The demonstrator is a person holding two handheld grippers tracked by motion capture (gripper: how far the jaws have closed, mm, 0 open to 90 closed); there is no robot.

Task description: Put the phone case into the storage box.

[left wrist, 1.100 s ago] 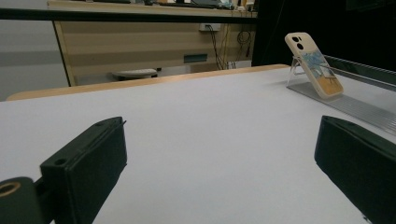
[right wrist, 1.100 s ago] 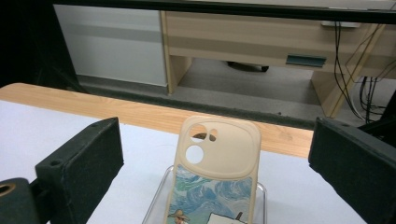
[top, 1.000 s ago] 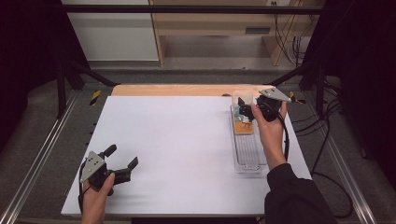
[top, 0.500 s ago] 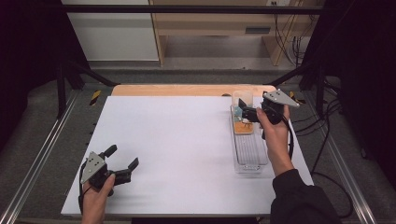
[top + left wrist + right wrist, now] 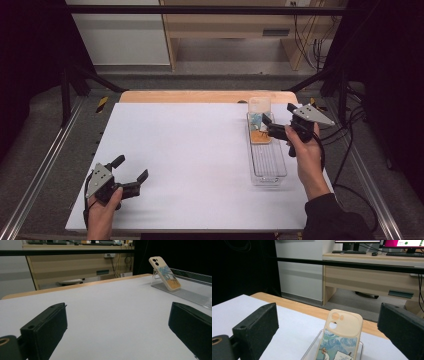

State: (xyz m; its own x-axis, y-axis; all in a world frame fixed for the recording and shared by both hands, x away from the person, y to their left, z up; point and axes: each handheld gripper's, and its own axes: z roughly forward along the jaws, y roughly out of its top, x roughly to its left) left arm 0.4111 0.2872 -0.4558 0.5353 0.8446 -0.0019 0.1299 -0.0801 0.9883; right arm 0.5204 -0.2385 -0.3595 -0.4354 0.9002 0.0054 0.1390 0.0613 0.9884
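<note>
A cream phone case [image 5: 259, 123] with a painted blue and orange picture leans upright at the far end of a long clear tray [image 5: 268, 161] on the right of the white table. My right gripper [image 5: 278, 115] is open just right of the case, jaws wide and apart from it. In the right gripper view the case [image 5: 342, 338] stands close ahead between the open jaws, on a clear stand [image 5: 312, 350]. My left gripper [image 5: 132, 167] rests open at the near left of the table, holding nothing. From the left gripper view the case [image 5: 165, 273] shows far off.
The white table top [image 5: 190, 150] has a wooden strip [image 5: 200, 96] along its far edge. Metal rails [image 5: 45, 165] run along both sides. Cables [image 5: 350, 130] trail off the table's right edge. A wooden desk [image 5: 372, 277] stands beyond the table.
My right gripper has drawn a little to the right and toward the person, away from the phone case. The left gripper has not moved.
</note>
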